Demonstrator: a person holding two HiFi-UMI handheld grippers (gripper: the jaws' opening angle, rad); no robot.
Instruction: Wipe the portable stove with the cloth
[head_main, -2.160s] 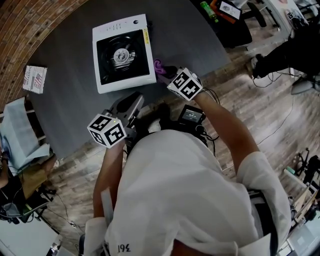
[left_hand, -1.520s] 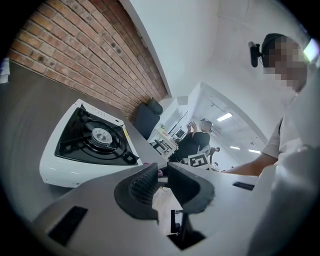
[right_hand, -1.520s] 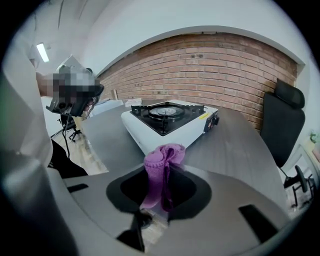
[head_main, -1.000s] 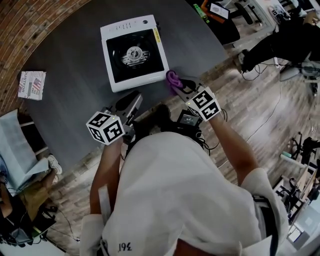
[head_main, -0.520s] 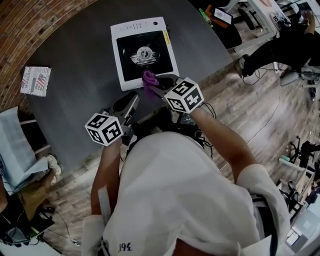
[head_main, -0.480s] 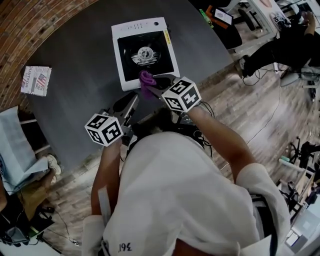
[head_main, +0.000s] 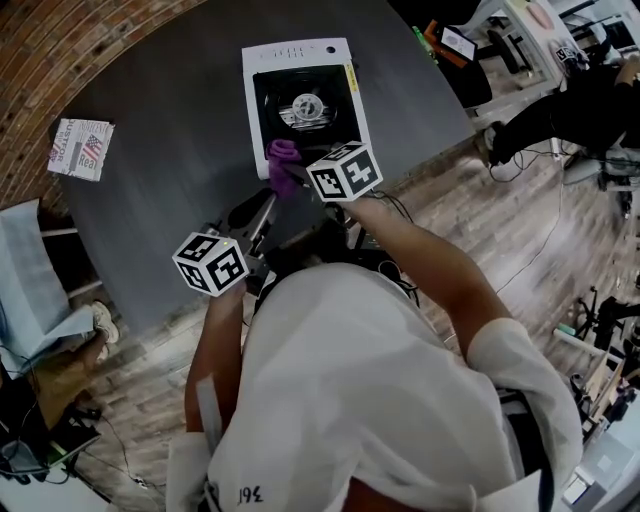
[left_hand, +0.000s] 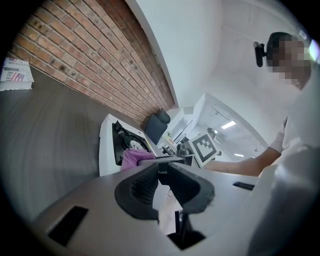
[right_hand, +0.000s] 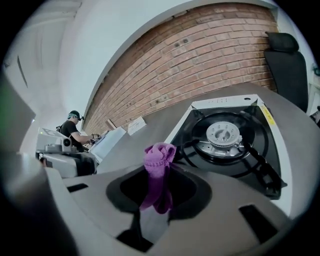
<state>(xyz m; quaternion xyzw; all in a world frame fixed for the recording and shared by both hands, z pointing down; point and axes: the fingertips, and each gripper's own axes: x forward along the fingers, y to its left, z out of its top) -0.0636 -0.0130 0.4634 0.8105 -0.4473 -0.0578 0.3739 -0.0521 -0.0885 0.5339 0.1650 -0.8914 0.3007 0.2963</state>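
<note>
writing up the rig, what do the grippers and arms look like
The left gripper and right gripper each have grey bodies, dark-lined jaws and a white cube with black square markers. The person wears a white short-sleeved shirt.

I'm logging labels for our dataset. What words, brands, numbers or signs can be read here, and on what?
Yellow sticker on the portable stove: too small to read.
Packet on the table: red and blue print, too small to read.
White shirt: a few dark characters, too unclear to read for sure.
Marker cubes: square patterns, no words.
</note>
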